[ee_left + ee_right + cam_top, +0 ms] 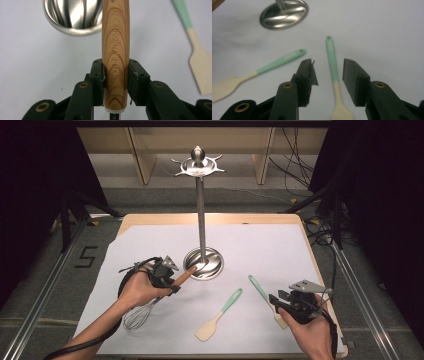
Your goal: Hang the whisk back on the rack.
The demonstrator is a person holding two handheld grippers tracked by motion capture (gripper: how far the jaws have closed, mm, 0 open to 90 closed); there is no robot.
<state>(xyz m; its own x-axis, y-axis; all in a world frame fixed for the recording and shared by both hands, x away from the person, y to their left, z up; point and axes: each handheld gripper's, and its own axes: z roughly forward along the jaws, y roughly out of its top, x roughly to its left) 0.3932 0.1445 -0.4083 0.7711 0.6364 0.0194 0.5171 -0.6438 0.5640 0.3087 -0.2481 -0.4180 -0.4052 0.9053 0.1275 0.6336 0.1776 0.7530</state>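
My left gripper (pixel 169 279) (pixel 116 83) is shut on the wooden handle (pixel 116 42) of a wire whisk (pixel 138 316). The handle's tip (pixel 184 275) points at the round base (pixel 204 263) (pixel 72 17) of a tall metal utensil stand. My right gripper (pixel 276 298) (pixel 328 75) stands open near the front right, just above a mint-handled utensil (pixel 260 290) (pixel 332 55) that lies on the table in line with the gap between the jaws, untouched. A second mint-handled spatula (pixel 219 315) (pixel 262 68) (pixel 197 62) lies flat between the two hands.
The stand's pole rises to a ring of hooks (pixel 198 166) at the back centre. A white sheet (pixel 260 245) covers the wooden table. Metal rails (pixel 357 290) run along both sides of the table, and cables (pixel 300 170) lie on the floor behind.
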